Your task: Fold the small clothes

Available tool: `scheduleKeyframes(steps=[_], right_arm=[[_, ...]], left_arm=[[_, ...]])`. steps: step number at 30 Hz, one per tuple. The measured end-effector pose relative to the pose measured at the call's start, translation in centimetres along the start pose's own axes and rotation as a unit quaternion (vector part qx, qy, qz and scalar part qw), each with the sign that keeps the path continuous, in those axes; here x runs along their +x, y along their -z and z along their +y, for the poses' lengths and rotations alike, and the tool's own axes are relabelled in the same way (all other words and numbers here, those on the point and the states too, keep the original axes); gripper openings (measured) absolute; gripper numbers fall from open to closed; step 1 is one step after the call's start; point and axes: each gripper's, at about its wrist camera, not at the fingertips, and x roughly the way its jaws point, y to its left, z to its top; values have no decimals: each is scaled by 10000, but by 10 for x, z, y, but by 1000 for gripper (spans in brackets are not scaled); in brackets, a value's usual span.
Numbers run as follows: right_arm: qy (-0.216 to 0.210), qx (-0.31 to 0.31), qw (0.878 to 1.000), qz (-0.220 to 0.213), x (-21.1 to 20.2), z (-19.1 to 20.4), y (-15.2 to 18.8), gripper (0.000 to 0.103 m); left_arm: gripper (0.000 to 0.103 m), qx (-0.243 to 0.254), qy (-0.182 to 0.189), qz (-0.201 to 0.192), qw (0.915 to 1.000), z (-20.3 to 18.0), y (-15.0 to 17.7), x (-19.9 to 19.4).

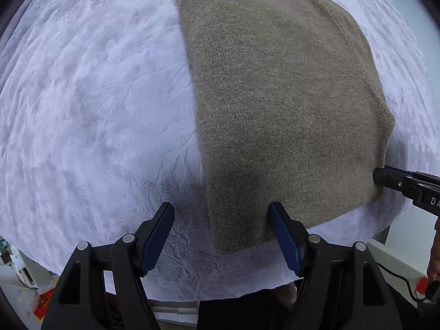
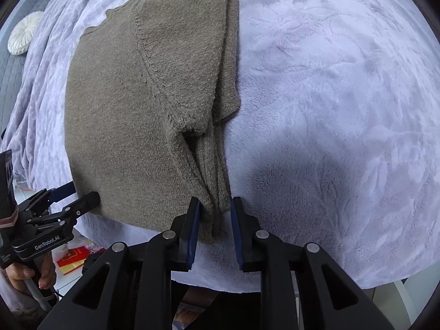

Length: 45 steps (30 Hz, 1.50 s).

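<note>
the folded sweater (image 1: 275, 104) lies flat on the blanket (image 1: 96, 110), running from the top centre of my left view down to the bottom centre. my left gripper (image 1: 221, 233) stands over the sweater's lower left corner, one finger over bare blanket, the other over the knit. my right gripper (image 1: 385, 177) enters from the right edge at the sweater's lower right corner. in my right view the sweater's folded layers (image 2: 214, 192) hang between my right gripper's (image 2: 213, 233) fingers at bottom centre. a cushion (image 2: 23, 33) sits at the upper left edge, beyond the blanket.
</note>
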Motion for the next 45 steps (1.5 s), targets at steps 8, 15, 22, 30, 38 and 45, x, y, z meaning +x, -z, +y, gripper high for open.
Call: scheduleKeyframes(steps=[8, 15, 22, 30, 38, 45], right_arm=[[-3, 7, 9999, 130, -9, -7, -4, 23], [77, 78, 9999, 129, -36, -26, 7, 26], [65, 450, 9990, -28, -53, -42, 7, 26], [-98, 538, 9984, -130, -64, -36, -12, 27], [-2, 306, 9977, -600, -94, -3, -31, 44], [308, 83, 9944, -1003, -116, 31, -39, 72]], left_arm=[[73, 14, 23, 48, 10000, 3, -13, -6], [73, 40, 30, 2, 10000, 8, -25, -14], [73, 49, 32, -156, 9999, 11, -33, -31], [73, -1, 6, -515, 9987, 11, -66, -69], [73, 40, -29, -979, 9952, -4, -82, -112], [103, -23, -31, -1343, 9909, -10, -76, -133]])
